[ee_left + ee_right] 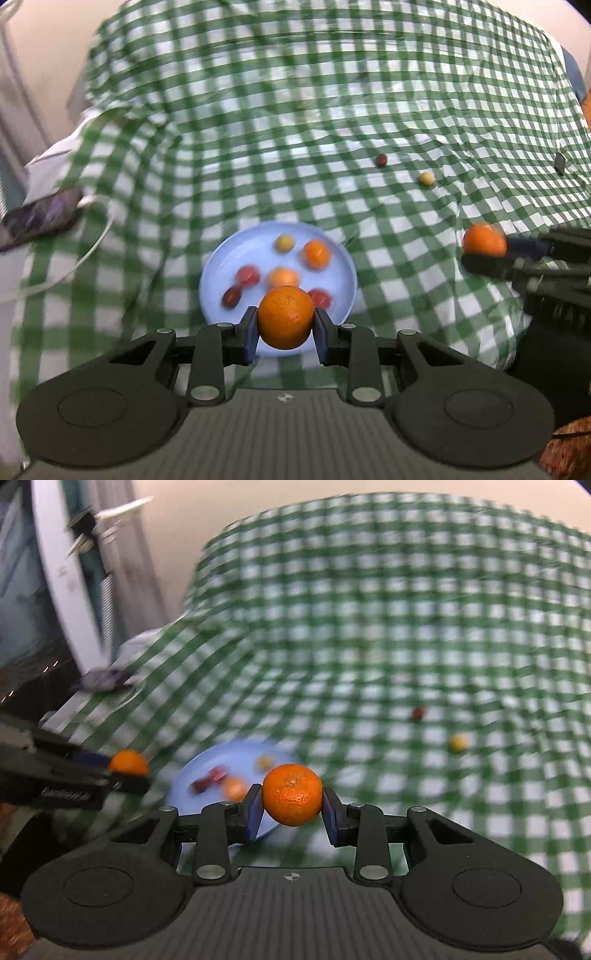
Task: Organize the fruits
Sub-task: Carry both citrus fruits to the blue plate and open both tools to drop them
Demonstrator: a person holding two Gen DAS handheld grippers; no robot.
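Left wrist view: my left gripper is clamped on an orange, hanging over the near edge of the blue plate. Plate is my landmark. On it: another orange fruit, a paler one, a yellow one, and red ones; heavy blur, so I can't name them better.

Right gripper is clamped on a second orange, off the plate's right side, above the checked cloth. In the left view, the same fruit sits well right of the plate.

Still loose on the cloth, beyond the plate and to its right: a dark red fruit and a yellow fruit, near each other.

My read: both hands are mid-carry toward the plate, two drops pending.

Risks as I see them:
- Plate is crowded. Dropping from height could knock the small fruits, or the orange may roll off the shallow rim.
- Both grippers converging on the plate could collide.
- Round fruit held only at two side contacts; fast motion could let it slip.
- Cloth is wrinkled, so a dropped fruit would roll unpredictably. A phone and cable lie left of the plate.
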